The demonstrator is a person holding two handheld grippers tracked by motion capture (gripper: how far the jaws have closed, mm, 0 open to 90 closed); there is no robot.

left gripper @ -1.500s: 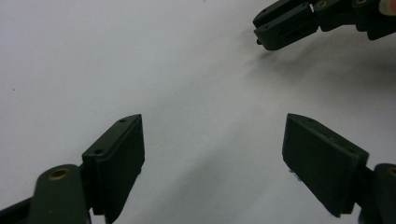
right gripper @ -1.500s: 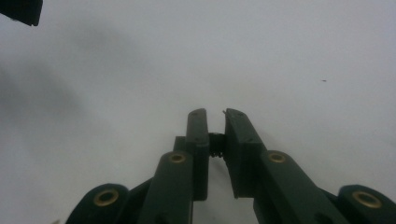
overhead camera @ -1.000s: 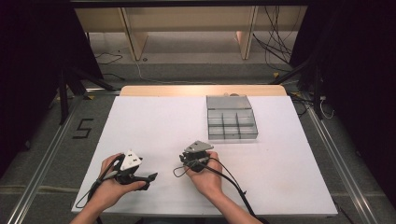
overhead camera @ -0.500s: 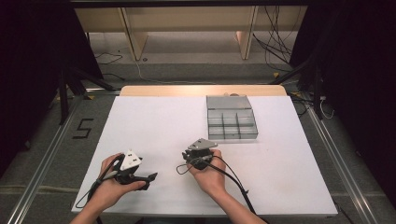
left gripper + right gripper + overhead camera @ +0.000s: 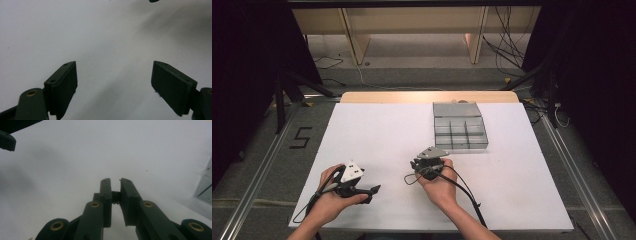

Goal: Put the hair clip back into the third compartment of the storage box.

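Near left edge of the white table (image 5: 387, 135): left hand (image 5: 329, 200) wrapped around the left gripper (image 5: 374, 190), held low over the surface and aimed toward the right. In the left gripper view, jaws of that left gripper (image 5: 113, 82) spread wide apart, gripping nothing, with bare white tabletop between them. Toward the middle, near the front edge: right hand (image 5: 439, 185) holding the right gripper (image 5: 414, 164), grey three-cornered plate on top, black cable trailing back past the wrist. In the right gripper view, jaws of the right gripper (image 5: 115, 181) drawn nearly together, leaving a thin slit; between them, deep at the root, a small dark bit, too small to tell what. Farther right and back, well apart from both grippers: grey compartment tray (image 5: 460, 125), flat on the table, with one long section at the back and a grid of smaller cells in front. Contents of the cells too small to make out from above. Corner of the same tray (image 5: 205, 187) at the right edge of the right gripper view.
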